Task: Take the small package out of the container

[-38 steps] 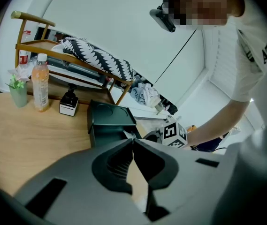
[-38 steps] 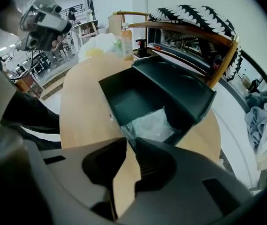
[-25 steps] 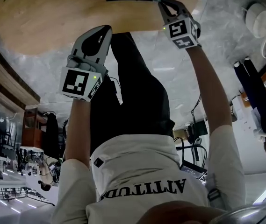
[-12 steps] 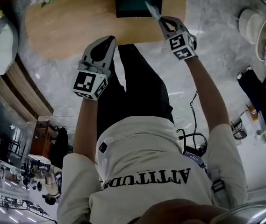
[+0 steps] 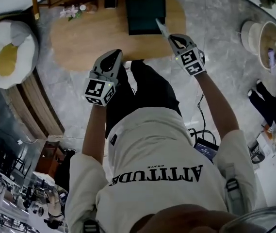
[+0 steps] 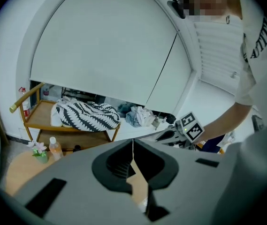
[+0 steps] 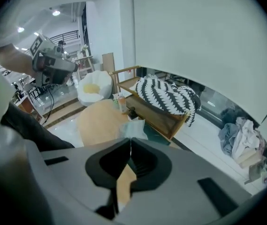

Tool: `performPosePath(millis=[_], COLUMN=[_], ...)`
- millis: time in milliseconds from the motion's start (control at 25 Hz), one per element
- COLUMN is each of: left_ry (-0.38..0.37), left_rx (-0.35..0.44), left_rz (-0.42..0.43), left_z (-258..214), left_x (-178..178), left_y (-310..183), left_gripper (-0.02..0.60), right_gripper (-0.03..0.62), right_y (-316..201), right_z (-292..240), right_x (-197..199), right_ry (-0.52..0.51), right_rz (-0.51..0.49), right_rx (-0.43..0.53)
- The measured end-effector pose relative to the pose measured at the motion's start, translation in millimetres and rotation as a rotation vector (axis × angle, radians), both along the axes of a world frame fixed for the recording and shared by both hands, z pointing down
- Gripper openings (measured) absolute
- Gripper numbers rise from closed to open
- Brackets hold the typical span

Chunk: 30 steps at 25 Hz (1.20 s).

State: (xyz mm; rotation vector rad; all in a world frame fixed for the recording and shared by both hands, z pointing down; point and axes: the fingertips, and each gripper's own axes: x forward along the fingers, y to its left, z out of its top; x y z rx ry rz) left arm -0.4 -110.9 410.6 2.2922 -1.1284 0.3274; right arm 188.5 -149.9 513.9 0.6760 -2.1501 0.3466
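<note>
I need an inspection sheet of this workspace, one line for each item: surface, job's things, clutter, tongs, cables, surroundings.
Surface: oval wooden table on a grey floor.
Job's things: dark container on the table; package is outside it, in the right tongs.
Clutter: flowers and bottle at the table's far edge.
Tongs: left tongs shut, empty; right tongs shut on the package.
Cables: black cables on the floor, by a dark box.
Surroundings: egg cushion; striped cushion on a wooden rack; bucket.
</note>
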Motion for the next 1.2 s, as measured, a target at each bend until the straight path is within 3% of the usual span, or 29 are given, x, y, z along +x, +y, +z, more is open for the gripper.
performPosePath(millis=[600,880,1200], left_ry=[0.026,0.025,0.026], left_rx=[0.100,0.160,0.208], left_rz=[-0.074,-0.059,-0.058], left_z=[-114,-142,-159], left_x=[-63,-92,-131], left_y=[74,123,190], left_gripper=[0.023,0.023,0.023], right_gripper=[0.023,0.023,0.023], right_y=[65,108,178], right_z=[-147,-193,-224], right_x=[-18,-29,-45], right_ry=[-0.220,-0.280,-0.389], right_rz=[0.187,0.262,0.354], right_rx=[0.024,0.096,0.103])
